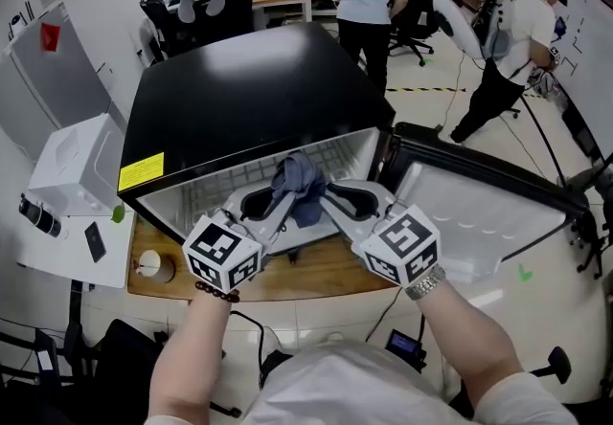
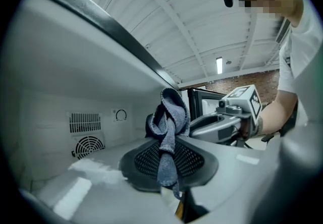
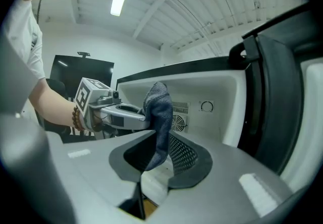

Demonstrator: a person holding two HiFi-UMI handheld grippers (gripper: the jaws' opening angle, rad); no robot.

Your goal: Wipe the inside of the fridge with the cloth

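While left hand-held gripper [image 2: 169, 170] pinches cloth [image 2: 169, 117], right hand-held gripper [image 3: 160, 161] stands part-open.

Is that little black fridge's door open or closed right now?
Open. The door is swung out to the right, and the white inside of the fridge shows, with the cloth at its opening.

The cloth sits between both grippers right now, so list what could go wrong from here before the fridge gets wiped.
1. The cloth is bunched and twisted, and the left gripper pinches only a narrow strand, so it may slip out while rubbing the fridge wall.
2. The right gripper has its jaws apart around the same cloth; pulling away could snag and drag it.
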